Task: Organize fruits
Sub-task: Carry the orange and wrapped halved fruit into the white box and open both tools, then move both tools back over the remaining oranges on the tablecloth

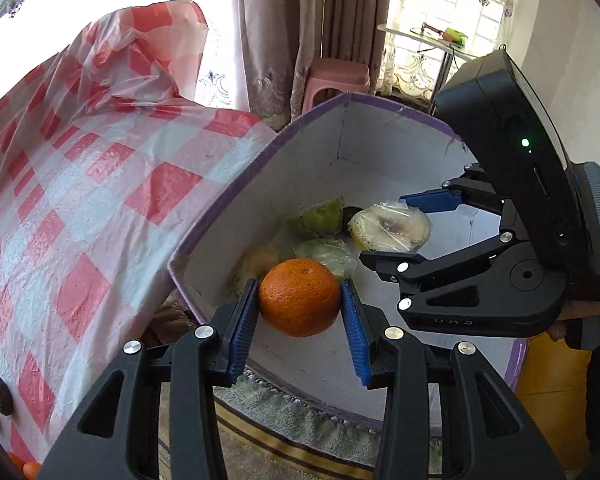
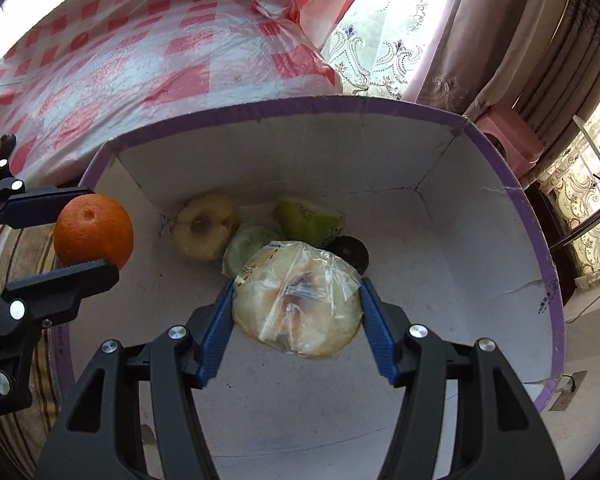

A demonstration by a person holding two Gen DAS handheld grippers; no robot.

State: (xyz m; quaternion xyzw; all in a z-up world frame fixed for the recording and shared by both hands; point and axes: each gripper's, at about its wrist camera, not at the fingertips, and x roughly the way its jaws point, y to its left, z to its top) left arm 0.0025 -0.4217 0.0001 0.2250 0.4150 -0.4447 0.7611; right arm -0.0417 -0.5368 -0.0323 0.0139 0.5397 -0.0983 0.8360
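My left gripper (image 1: 300, 312) is shut on an orange (image 1: 299, 297) and holds it over the near rim of a white box with a purple rim (image 1: 216, 204). The orange also shows at the left of the right wrist view (image 2: 94, 233). My right gripper (image 2: 297, 312) is shut on a plastic-wrapped pale fruit half (image 2: 297, 309) inside the box (image 2: 460, 240); it also shows in the left wrist view (image 1: 389, 227). Several fruit pieces lie on the box floor: a yellowish one (image 2: 205, 232), a green one (image 2: 308, 220) and a dark one (image 2: 350, 251).
A table with a red and white checked plastic cover (image 1: 80, 208) stands left of the box. Dark small objects (image 1: 0, 396) lie on its near edge. A pink stool (image 1: 336, 80) and curtains stand behind. A striped rug (image 1: 292, 440) lies under the box.
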